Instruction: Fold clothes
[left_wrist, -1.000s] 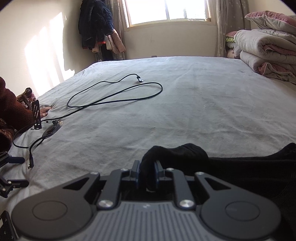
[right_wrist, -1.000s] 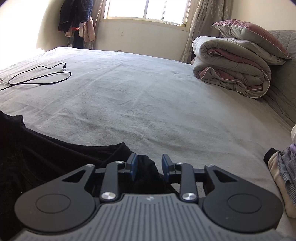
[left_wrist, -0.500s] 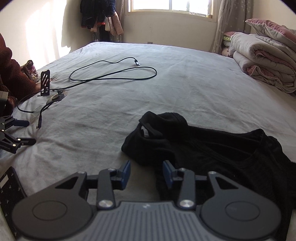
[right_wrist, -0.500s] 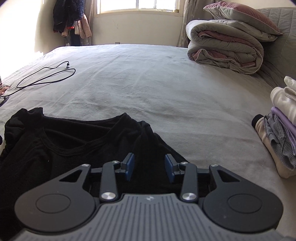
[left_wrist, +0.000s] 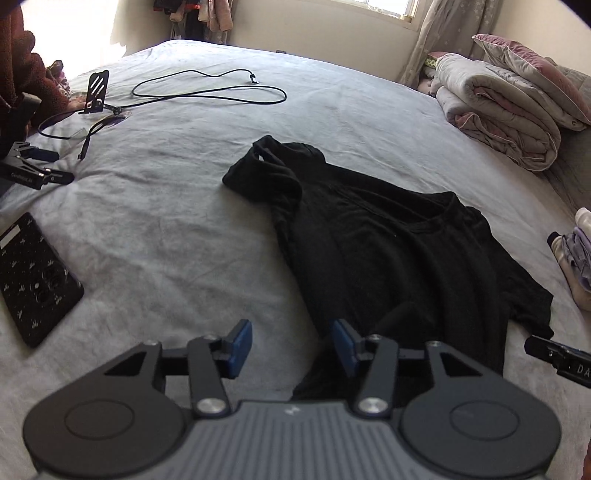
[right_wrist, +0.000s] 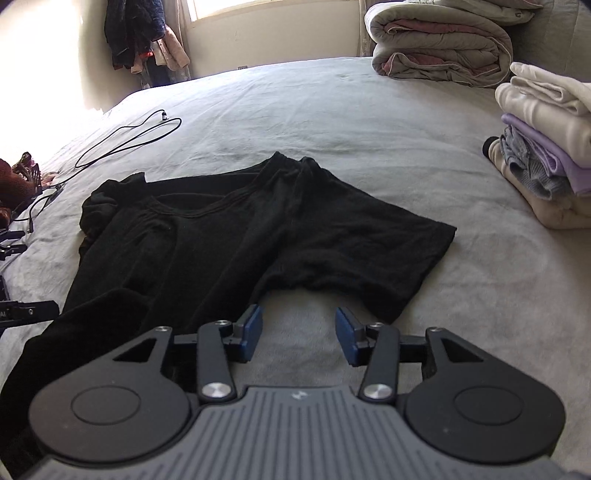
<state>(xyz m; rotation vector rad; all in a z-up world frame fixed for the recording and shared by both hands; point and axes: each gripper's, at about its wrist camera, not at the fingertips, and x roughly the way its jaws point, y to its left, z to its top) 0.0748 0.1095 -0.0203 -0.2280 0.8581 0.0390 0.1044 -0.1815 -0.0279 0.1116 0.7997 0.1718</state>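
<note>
Where a bunched fold of cloth was pinched between the blue pads a second ago, the left gripper (left_wrist: 291, 343) is now seen released, its jaws opening with nothing pressed between them, only grey bedsheet (left_wrist: 177, 229) and the shirt's near edge lying beneath. The black T-shirt (left_wrist: 388, 251) is spread flat across the centre of the left wrist view, one crumpled sleeve reaching toward the upper middle, whereas earlier only a dark strip of it was visible along the bottom of the frame. In the right wrist view the right gripper (right_wrist: 299, 338) is likewise let go, jaws opening over bare sheet just below the T-shirt (right_wrist: 229, 240), which was partly hidden behind the fingers before. A black cable (left_wrist: 207, 88) is looped at upper left, a dark patterned board (left_wrist: 33, 280) lies at the left edge, a rolled quilt (left_wrist: 509, 110) is stacked at upper right, and folded clothes (right_wrist: 546, 162) are piled at the right.
</note>
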